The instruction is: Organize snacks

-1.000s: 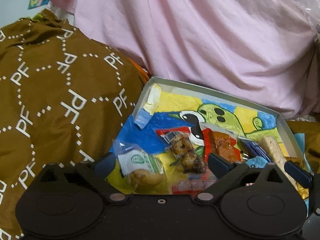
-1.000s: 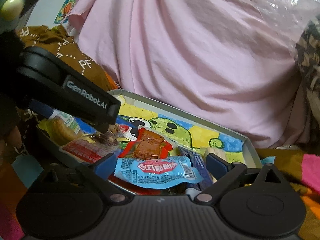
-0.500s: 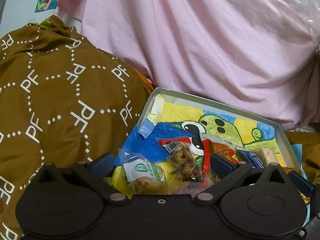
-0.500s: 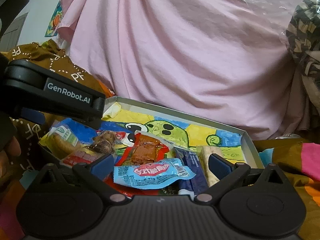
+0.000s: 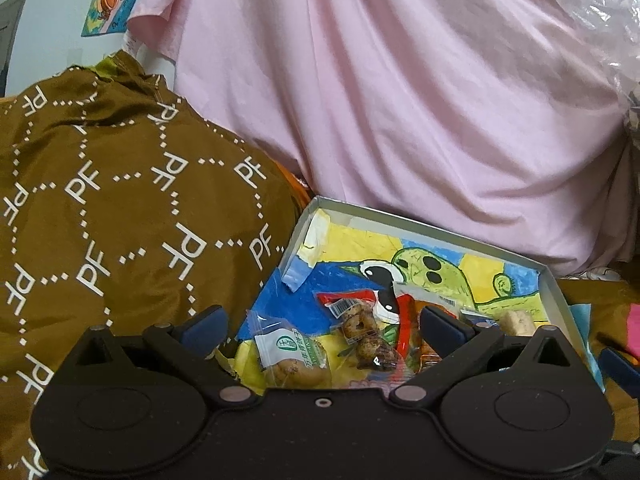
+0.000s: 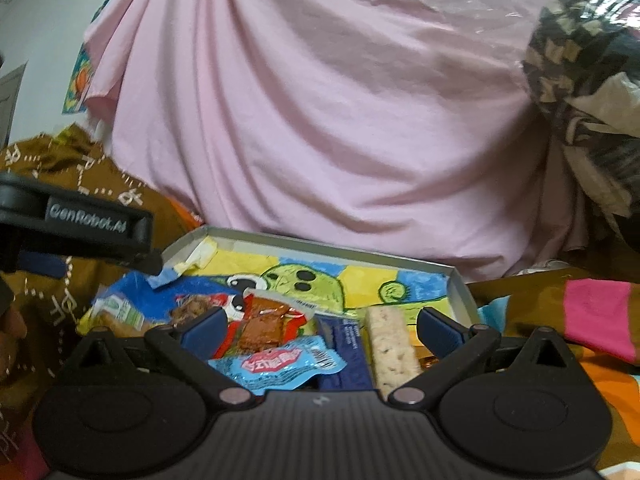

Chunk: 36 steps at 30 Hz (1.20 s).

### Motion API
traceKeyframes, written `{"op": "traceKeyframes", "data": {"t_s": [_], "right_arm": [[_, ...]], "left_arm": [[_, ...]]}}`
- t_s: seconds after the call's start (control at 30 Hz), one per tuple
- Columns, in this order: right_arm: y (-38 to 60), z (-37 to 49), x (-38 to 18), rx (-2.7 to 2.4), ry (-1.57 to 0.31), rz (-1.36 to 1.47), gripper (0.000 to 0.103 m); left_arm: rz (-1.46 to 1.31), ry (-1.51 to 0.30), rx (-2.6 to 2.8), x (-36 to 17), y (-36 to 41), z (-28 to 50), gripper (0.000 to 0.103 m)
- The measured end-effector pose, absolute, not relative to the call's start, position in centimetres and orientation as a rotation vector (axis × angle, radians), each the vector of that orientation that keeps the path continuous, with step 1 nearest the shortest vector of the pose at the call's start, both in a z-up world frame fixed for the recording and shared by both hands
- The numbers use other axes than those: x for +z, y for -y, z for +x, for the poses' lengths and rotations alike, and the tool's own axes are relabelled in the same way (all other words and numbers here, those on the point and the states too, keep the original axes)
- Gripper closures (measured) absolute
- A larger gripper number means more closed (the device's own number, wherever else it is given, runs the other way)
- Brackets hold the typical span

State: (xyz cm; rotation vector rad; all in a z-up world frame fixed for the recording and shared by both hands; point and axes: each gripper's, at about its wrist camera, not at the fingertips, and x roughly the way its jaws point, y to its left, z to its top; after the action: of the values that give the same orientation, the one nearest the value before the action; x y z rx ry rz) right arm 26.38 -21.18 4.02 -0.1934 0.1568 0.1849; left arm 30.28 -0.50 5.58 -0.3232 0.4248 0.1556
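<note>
A shallow grey box (image 5: pixel 554 284) lined with a green cartoon drawing holds several wrapped snacks. In the left wrist view I see a clear packet with a green label (image 5: pixel 290 354), a clear packet of brown pieces (image 5: pixel 362 338) and a red packet (image 5: pixel 406 322). My left gripper (image 5: pixel 322 326) is open and empty above the box's near left part. In the right wrist view a light blue packet (image 6: pixel 280 362), a dark blue packet (image 6: pixel 346 346), a pale bar (image 6: pixel 390 340) and a red packet (image 6: pixel 264 322) lie between the fingers of my right gripper (image 6: pixel 318 326), open and empty.
Brown cloth printed PF (image 5: pixel 120 208) lies left of the box. Pink fabric (image 5: pixel 400 100) rises behind it. A checked bundle in plastic (image 6: pixel 588 72) hangs at the right. Pink and orange cloth (image 6: pixel 596 320) lies right of the box. The left gripper's body (image 6: pixel 80 222) crosses the right view.
Both grippers have pulled back and tilted up, so the box sits lower and more pink fabric shows. The snacks have not moved. Both grippers stay open.
</note>
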Motion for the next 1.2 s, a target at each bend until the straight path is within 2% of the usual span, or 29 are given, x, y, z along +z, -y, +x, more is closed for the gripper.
{"op": "traceKeyframes", "data": {"t_s": [1.2], "right_arm": [[24.5, 17.0, 8.7, 0.105, -0.095, -0.13, 0.0]], "left_arm": [[-0.309, -0.393, 0.158, 9.2, 0.2, 20.2, 0.001]]}}
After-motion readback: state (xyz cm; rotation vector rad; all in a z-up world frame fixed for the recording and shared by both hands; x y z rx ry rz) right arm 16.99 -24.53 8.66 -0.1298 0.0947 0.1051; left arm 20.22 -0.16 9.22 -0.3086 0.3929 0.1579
